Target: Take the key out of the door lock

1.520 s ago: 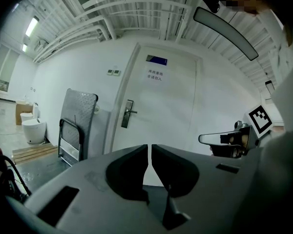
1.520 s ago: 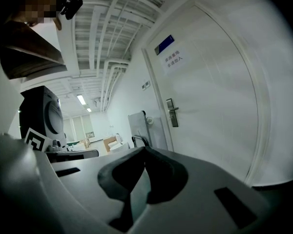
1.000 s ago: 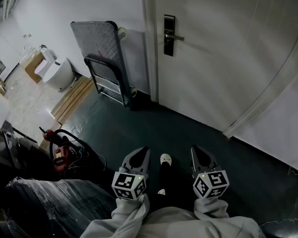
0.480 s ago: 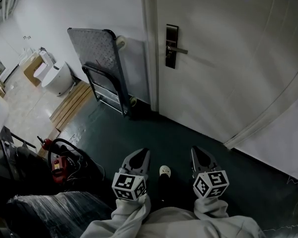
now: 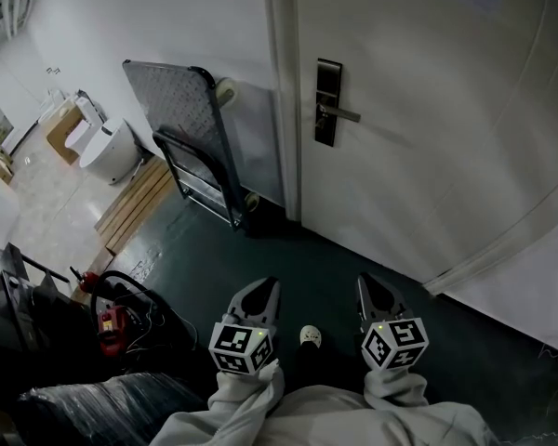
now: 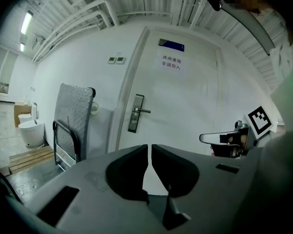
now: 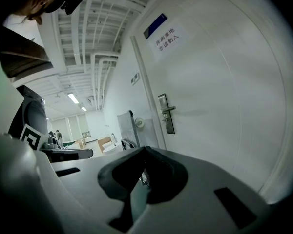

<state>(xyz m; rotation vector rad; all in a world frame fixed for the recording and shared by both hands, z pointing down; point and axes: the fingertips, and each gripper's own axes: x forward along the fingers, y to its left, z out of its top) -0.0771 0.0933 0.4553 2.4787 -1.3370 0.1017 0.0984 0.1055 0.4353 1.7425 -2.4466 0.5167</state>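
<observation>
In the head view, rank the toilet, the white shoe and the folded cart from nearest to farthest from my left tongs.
Counting from the left tongs:
1. The shoe, just to their right.
2. The folded cart, ahead and to the left, standing on edge.
3. The toilet, far left, beyond the cart.

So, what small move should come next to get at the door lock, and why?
Probably step closer to the door and lift the right gripper toward the lock plate. It and the left gripper sit low, well short of the door, jaws together and empty. No key can be made out at the lock from here, so a nearer look seems needed.
</observation>
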